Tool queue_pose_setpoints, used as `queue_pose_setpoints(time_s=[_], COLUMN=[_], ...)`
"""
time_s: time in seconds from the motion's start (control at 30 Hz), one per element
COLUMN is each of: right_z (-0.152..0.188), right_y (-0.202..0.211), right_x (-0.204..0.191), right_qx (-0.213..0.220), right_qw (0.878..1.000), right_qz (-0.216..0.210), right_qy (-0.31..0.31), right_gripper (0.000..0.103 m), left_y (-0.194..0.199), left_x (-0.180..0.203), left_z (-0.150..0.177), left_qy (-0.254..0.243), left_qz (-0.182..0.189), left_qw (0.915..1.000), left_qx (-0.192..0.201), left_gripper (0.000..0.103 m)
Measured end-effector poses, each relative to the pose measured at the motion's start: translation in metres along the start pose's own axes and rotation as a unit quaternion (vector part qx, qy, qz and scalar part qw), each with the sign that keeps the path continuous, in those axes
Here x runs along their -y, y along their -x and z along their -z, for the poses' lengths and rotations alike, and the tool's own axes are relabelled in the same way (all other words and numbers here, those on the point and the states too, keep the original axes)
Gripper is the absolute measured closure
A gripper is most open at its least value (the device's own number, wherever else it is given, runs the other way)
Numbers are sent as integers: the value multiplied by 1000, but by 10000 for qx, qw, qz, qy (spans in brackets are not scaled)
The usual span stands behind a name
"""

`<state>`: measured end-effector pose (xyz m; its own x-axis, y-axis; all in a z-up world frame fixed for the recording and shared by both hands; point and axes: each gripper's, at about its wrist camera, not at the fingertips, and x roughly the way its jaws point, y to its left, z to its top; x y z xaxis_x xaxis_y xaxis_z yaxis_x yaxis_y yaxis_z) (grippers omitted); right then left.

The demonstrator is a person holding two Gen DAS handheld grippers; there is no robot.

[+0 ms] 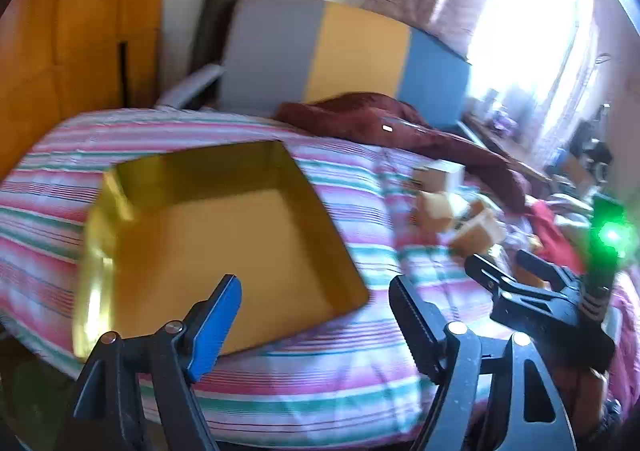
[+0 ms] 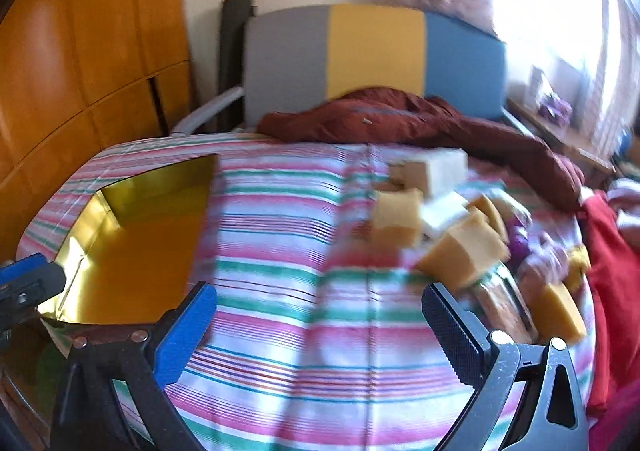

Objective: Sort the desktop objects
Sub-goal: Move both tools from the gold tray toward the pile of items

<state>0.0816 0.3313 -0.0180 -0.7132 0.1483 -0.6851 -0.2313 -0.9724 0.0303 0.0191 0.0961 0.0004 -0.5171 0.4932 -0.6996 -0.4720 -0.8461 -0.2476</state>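
Observation:
An open gold tin box [image 1: 240,235] lies empty on the striped bedcover, and the right wrist view shows it at the left [image 2: 132,251]. A heap of yellow and white sponge blocks [image 2: 440,211] lies to its right, blurred in the left wrist view [image 1: 452,207]. Beside the sponges are purple bits [image 2: 520,243] and a clear packet [image 2: 504,299]. My left gripper [image 1: 316,315] hangs open over the tin's near right corner with nothing between its fingers. My right gripper [image 2: 320,327] stands wide open over bare cover, its black finger [image 2: 452,335] close to the nearest sponge. Its fingertips also show at the right [image 1: 500,263].
A dark red blanket [image 2: 400,115] lies bunched at the head of the bed, below a grey, yellow and blue headboard [image 2: 376,51]. A wooden wardrobe [image 2: 80,51] stands at the left. Red cloth [image 2: 608,259] lies at the right edge. Striped cover [image 2: 304,235] lies between tin and sponges.

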Motion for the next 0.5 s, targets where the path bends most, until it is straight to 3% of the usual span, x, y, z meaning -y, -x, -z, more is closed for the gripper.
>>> queue_pose_setpoints(time_s=[0.03,0.27,0.5], right_z=[2,13,18], right_y=[0,11,23], right_x=[12,102,188], right_qx=[-40,-289,-458], right_qw=[9999,9956,9844], right_qz=[87,564,984], right_qy=[-79,-685,-1384], right_gripper=[0,0,0], left_y=[-3,-26,-42], left_x=[4,27,68], left_z=[-1,-6,-7], left_qy=[-15,-238,-939], left_qz=[106,657,841], left_qw=[9999,9970,9906], left_qx=[-65,-338,-538], left_gripper=[18,15,15])
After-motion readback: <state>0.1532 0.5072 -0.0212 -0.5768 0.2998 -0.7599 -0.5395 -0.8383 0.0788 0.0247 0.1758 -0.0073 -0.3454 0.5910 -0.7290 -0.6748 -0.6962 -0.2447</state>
